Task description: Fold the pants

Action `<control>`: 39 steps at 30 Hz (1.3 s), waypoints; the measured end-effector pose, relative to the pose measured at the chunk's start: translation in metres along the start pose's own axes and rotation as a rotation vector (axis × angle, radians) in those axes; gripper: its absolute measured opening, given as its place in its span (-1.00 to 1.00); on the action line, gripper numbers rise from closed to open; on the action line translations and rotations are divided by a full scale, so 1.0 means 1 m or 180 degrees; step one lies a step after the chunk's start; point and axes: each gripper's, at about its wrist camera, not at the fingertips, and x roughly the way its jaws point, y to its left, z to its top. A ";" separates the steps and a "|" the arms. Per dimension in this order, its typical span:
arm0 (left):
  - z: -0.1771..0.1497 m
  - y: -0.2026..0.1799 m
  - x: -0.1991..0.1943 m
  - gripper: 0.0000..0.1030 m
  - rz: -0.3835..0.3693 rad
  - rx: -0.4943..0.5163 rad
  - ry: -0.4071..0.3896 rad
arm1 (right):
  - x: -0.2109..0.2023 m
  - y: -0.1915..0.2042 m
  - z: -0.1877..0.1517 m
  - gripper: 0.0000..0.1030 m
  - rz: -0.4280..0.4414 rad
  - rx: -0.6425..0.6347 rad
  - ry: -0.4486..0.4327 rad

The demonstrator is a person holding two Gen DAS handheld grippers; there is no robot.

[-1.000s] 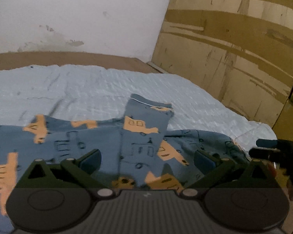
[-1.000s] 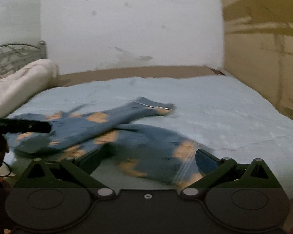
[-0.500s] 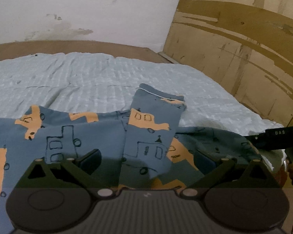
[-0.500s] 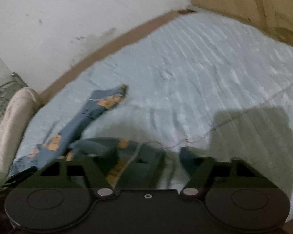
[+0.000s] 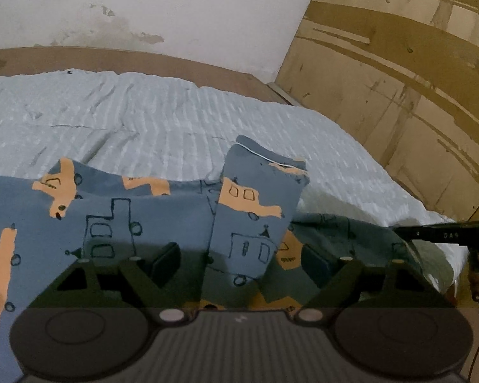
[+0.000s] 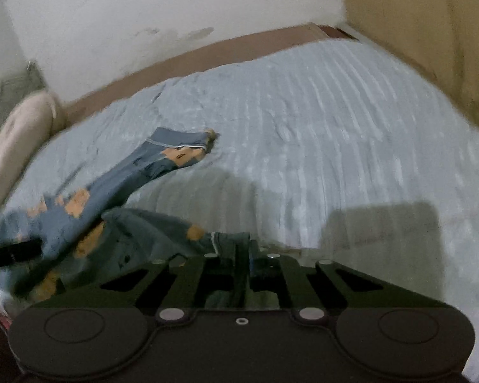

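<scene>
Right wrist view: right gripper (image 6: 242,255), earlier open, closing on pants (image 6: 163,233).

Blue pants (image 5: 143,217) with orange vehicle prints and dark outlines, pale blue ribbed bedspread (image 5: 163,124), white wall (image 5: 175,6)

The pants (image 5: 118,220) run off the left wrist view's left edge, their near part hidden behind the left gripper (image 5: 239,260). In the blurred right wrist view, the pinched hem disappears between the right gripper (image 6: 244,255) fingers.
</scene>
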 end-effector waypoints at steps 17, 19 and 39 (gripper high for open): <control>0.002 0.004 -0.005 0.75 0.0079 -0.0097 -0.0089 | 0.065 0.029 0.030 -0.91 -0.0854 -0.1472 -0.0033; 0.003 0.005 -0.004 0.77 0.0046 -0.0093 -0.0077 | 0.080 0.023 0.025 -0.87 -0.0831 -0.1441 0.0026; 0.004 0.027 0.016 0.19 -0.0092 -0.0648 0.0145 | 0.178 0.155 0.157 0.65 0.0228 -0.0489 0.0195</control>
